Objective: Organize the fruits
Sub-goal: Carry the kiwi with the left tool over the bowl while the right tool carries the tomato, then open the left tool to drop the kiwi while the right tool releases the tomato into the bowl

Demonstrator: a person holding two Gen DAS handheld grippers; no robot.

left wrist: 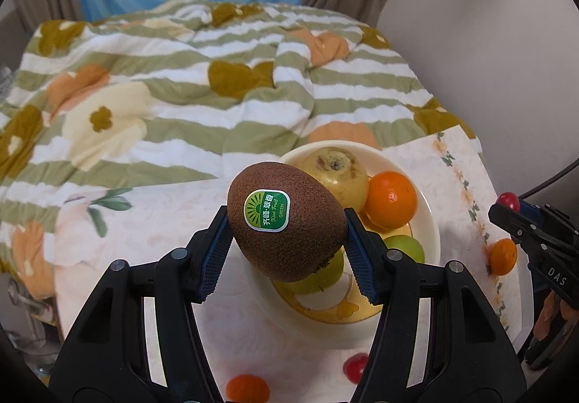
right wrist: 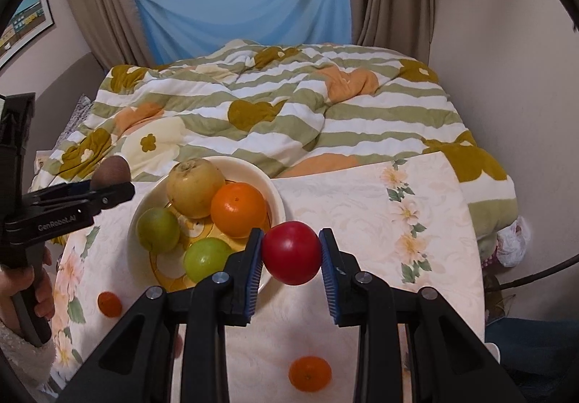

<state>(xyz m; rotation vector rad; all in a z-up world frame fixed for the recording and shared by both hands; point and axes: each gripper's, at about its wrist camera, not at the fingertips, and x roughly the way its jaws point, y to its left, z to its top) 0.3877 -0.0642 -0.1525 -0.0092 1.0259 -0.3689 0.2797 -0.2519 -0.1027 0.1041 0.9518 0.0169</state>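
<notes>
Two tools: both are raised above the surface [right wrist: 362, 207], each gripping one fruit.
Left tool [left wrist: 287, 233]: level, aimed at the bowl [left wrist: 429, 218]; blue pads pinch a brown kiwi [left wrist: 286, 222] by its sides, sticker up, hanging over the bowl's 8 o'clock rim.
Right tool [right wrist: 291, 252]: level, narrowed on a red fruit [right wrist: 291, 252], just off the bowl's 4 o'clock rim.
Bowl contents: yellow pear [right wrist: 195, 185], orange [right wrist: 238, 209], two green fruits [right wrist: 157, 229].
Loose on the surface: small oranges [right wrist: 310, 373] at 6 and 8 o'clock.
</notes>
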